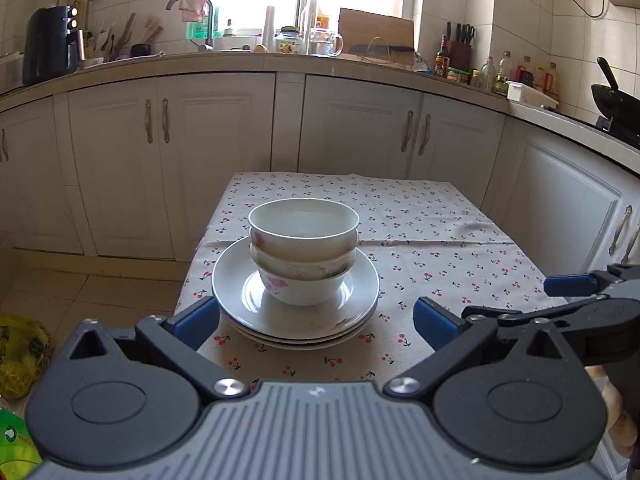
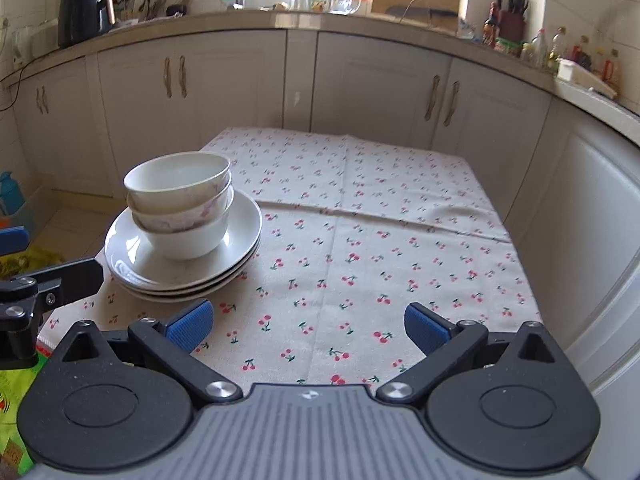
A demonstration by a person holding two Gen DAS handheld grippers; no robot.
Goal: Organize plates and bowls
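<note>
I see three bowls nested upright, the stack standing in the middle of three stacked plates. The plates rest on the cherry-print cloth covering the counter, toward its near-left part. In my left wrist view the stack sits dead ahead at 12 o'clock, between the spread blue pads of my left claw, which is released and grasping nothing; its left pad is just beside the plate rim. My right claw is also released, over bare cloth, with the stack at about 10 o'clock. White cabinets stand beyond the counter.
</note>
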